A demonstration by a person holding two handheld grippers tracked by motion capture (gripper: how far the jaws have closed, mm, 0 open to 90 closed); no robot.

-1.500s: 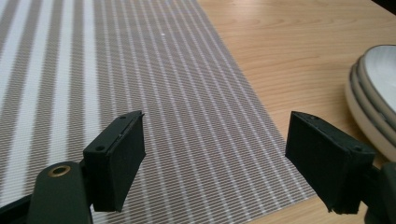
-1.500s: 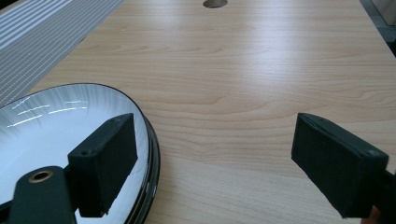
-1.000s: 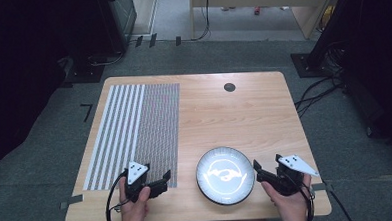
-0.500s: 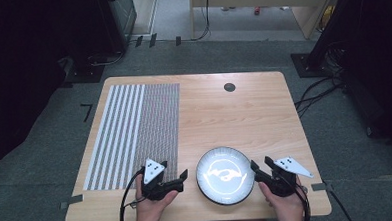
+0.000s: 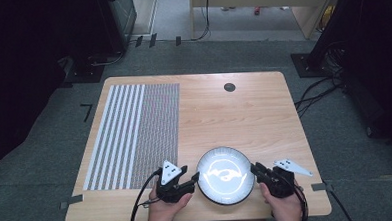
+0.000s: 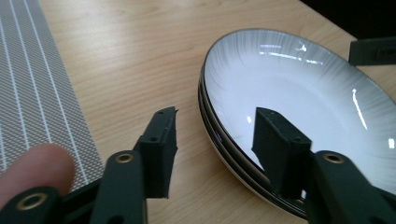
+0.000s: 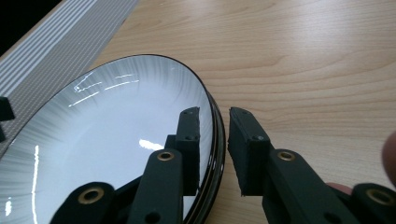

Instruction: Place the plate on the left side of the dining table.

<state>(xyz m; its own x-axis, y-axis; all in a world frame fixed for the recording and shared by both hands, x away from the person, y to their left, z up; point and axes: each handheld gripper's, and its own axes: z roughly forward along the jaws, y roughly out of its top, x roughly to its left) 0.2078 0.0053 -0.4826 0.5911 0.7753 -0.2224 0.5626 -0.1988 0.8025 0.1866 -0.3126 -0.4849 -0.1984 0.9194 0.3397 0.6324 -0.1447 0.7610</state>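
High view: plate (image 5: 225, 175), round, glazed, white centre shading to a dark rim, at the near edge of the table (image 5: 244, 113). Possibly two stacked; the left gripper view hints at a second rim. Rigid, breakable, slick; best gripped at opposite rims. Left hand-held gripper (image 5: 189, 179): jaws have just been closing, straddling the left rim with gaps either side. Right hand-held gripper (image 5: 254, 169): jaws have just been closing, narrowed about the right rim, contact uncertain. Striped mat (image 5: 135, 133) just left; dark grommet (image 5: 229, 87) far off. Nothing obstructs.
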